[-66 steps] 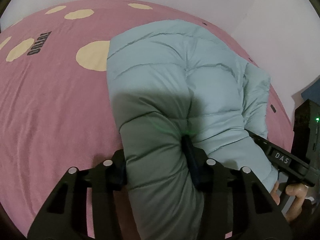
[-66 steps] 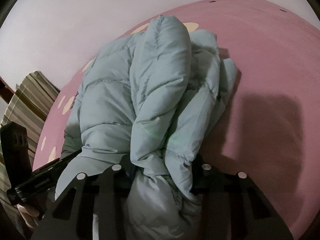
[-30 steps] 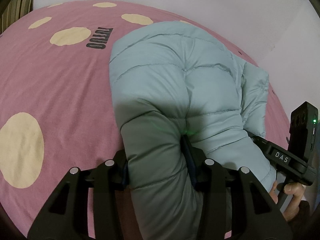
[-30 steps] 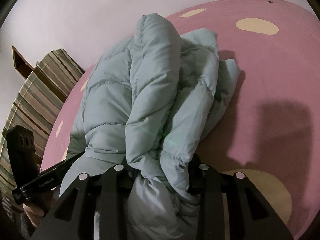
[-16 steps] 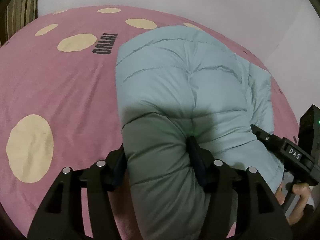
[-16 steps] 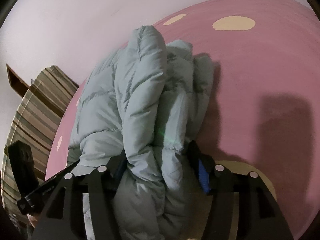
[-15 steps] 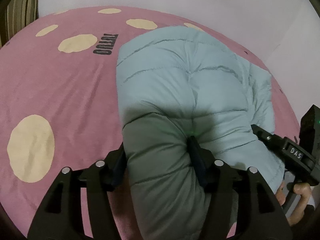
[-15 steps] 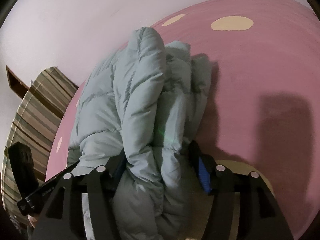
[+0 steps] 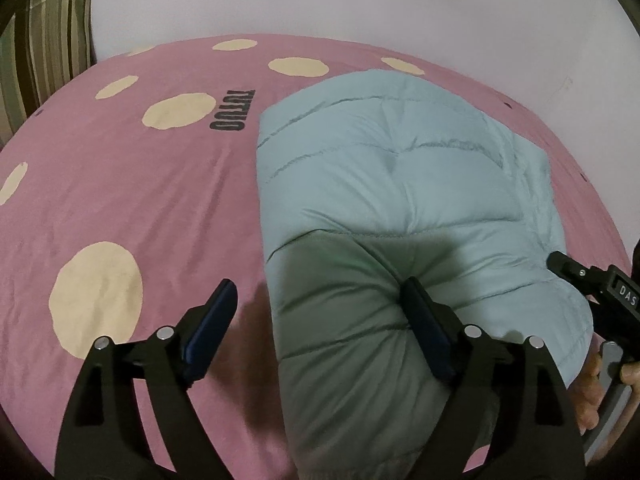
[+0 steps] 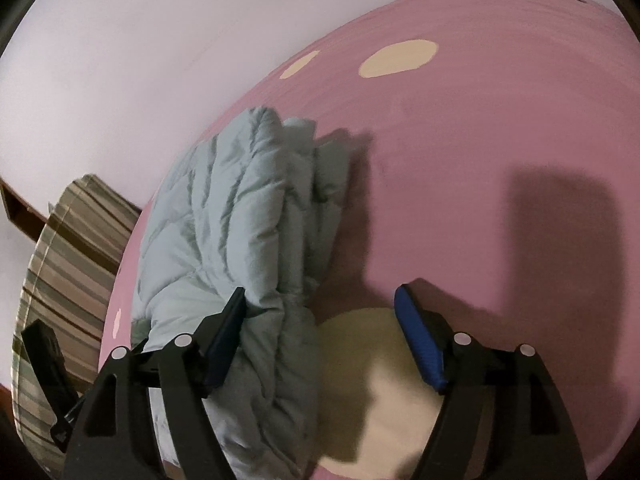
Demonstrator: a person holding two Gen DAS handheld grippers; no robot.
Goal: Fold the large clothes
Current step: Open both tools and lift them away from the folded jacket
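A pale blue puffer jacket (image 9: 384, 200) lies folded in a thick bundle on the pink bed cover (image 9: 120, 200). My left gripper (image 9: 320, 312) is open; its near end lies between the jaws, the right pad (image 9: 424, 332) against it, the left pad (image 9: 212, 320) apart from it. In the right wrist view the jacket (image 10: 248, 216) lies as a stacked fold at the left. My right gripper (image 10: 324, 320) is open, its left finger (image 10: 224, 336) against the fold and its right finger (image 10: 420, 340) over bare cover.
The bed cover has cream dots (image 9: 96, 296) and dark lettering (image 9: 232, 112). A striped pillow (image 10: 60, 280) lies at the bed's end by the white wall (image 9: 360, 0). The other gripper's handle (image 9: 600, 292) shows at the right edge.
Both grippers have opened and let go of the jacket, which now rests on the bed. Both have drawn back a little.
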